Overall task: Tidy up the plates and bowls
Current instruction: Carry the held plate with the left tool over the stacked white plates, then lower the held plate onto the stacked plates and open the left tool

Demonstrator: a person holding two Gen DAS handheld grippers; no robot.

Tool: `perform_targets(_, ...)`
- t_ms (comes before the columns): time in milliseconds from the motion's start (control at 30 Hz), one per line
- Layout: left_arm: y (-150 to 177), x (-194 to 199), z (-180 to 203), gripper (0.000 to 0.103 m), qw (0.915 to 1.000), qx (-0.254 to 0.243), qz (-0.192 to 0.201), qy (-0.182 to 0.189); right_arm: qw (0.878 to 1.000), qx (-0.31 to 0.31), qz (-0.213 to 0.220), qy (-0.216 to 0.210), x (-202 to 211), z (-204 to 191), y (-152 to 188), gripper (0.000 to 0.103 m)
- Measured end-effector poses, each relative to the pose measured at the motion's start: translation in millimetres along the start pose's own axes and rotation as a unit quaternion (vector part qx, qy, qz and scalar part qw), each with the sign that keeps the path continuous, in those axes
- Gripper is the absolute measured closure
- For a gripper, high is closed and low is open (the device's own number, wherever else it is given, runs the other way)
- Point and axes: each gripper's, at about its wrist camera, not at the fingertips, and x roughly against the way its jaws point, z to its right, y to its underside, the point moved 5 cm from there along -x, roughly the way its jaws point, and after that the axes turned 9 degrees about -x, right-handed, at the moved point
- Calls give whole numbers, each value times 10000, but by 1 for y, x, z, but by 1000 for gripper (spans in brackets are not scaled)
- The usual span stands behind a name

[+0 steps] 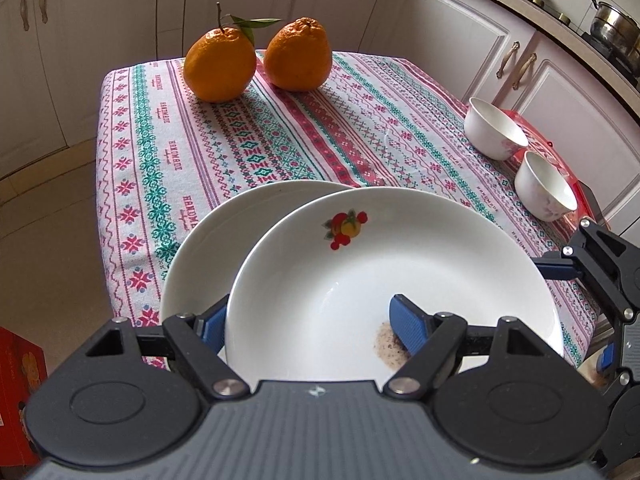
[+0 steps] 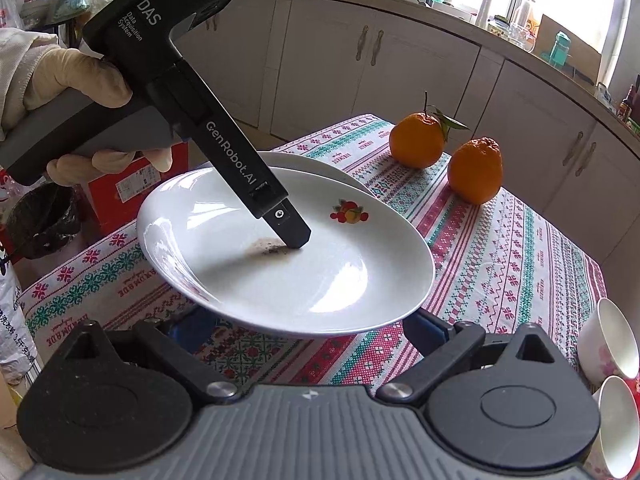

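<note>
Gripping the fruit-print plate (image 1: 394, 280) by its near rim, the left gripper (image 1: 308, 324) holds it tilted, overlapping a second plate (image 1: 208, 248) at frame centre; the right gripper's (image 2: 316, 330) fingers spread wide beneath its rim, two bowls (image 1: 496, 128) waiting right.

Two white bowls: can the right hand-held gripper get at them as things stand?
Probably yes. The right hand-held gripper is open and empty, and the bowls lie just beside it; only the lifted plate hangs overhead.
</note>
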Motion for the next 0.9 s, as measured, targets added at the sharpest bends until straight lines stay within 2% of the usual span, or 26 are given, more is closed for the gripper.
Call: perform_targets(900,3,7,-6,20,9995,-92,-232,-179,9998,36,37,-205,-1,-2,2,2)
